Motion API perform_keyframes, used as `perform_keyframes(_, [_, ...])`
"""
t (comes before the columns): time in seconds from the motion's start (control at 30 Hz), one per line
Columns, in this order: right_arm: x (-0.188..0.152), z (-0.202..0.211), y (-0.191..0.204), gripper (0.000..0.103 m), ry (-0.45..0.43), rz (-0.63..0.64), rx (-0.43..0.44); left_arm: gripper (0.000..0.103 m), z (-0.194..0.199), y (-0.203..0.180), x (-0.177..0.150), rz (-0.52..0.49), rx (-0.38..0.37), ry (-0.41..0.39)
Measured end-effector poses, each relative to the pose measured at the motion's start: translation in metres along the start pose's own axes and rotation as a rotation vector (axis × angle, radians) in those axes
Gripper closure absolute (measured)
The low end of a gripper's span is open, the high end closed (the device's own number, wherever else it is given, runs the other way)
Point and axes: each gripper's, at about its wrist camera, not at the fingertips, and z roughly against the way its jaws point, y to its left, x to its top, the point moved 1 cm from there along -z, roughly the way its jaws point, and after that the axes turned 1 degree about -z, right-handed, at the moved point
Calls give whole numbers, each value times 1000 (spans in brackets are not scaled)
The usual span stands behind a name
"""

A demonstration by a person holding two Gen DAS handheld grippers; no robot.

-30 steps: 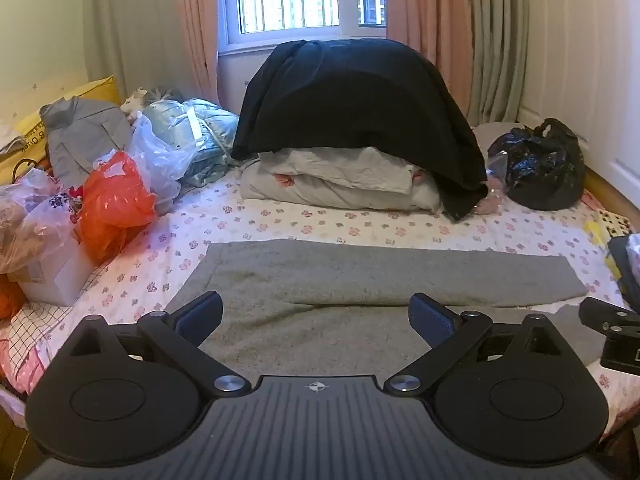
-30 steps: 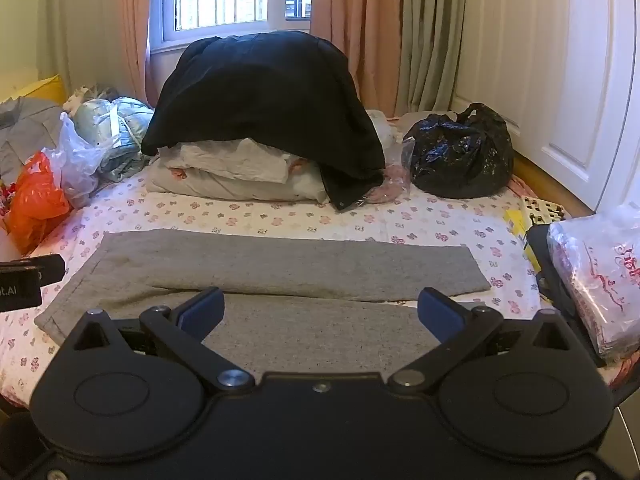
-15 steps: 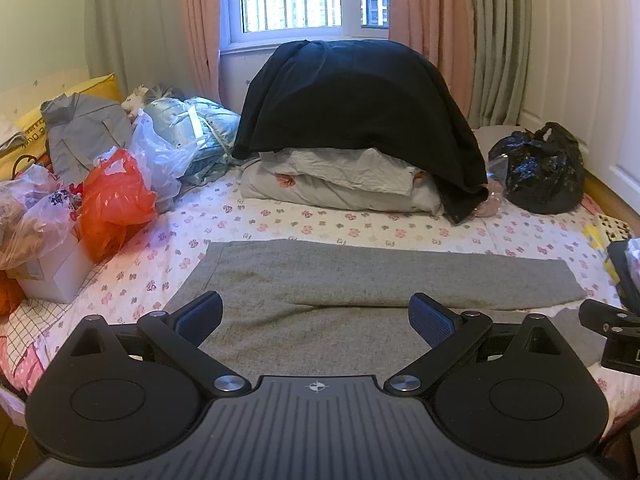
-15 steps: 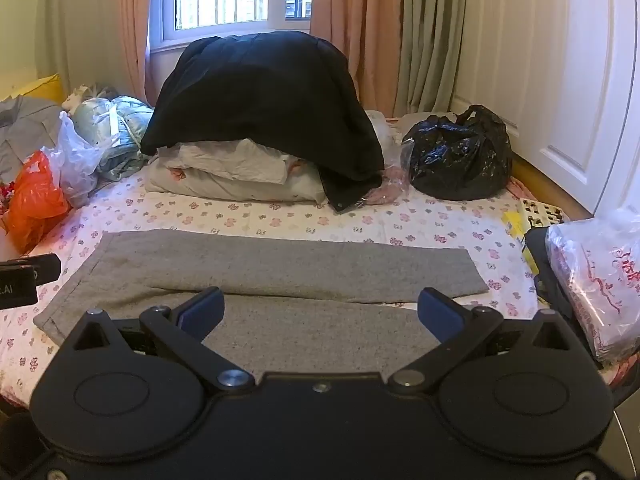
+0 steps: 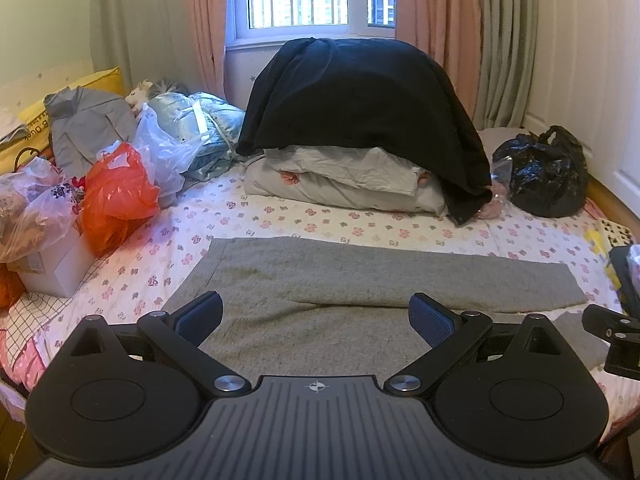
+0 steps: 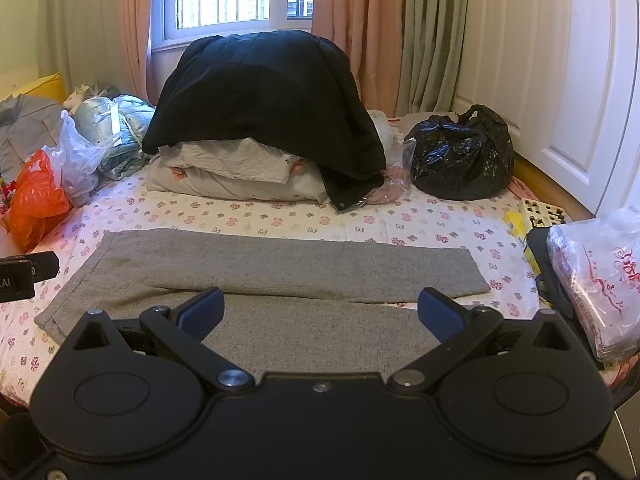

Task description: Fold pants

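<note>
Grey pants (image 6: 276, 268) lie flat across bed (image 6: 420, 220), legs side by side, waist left: laid out ready for lengthwise fold. Left gripper (image 5: 316, 316) and right gripper (image 6: 320, 312) hover over near leg, fingers apart, empty, apparently pre-grasp.

near edge of pants (image 5: 320, 344) hidden behind left tool (image 5: 316, 316), right tool (image 5: 612, 332) cut off at frame edge, white bedding (image 6: 240, 180) partly covered by black coat (image 6: 264, 108), printed bag (image 6: 600, 276) cut off at right, its lettering unreadable
</note>
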Motion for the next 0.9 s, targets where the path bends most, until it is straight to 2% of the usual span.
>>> perform_keyframes(0.9, [0,0,2,0,2,-1,-1,2,-2,7,1,21,-1,0])
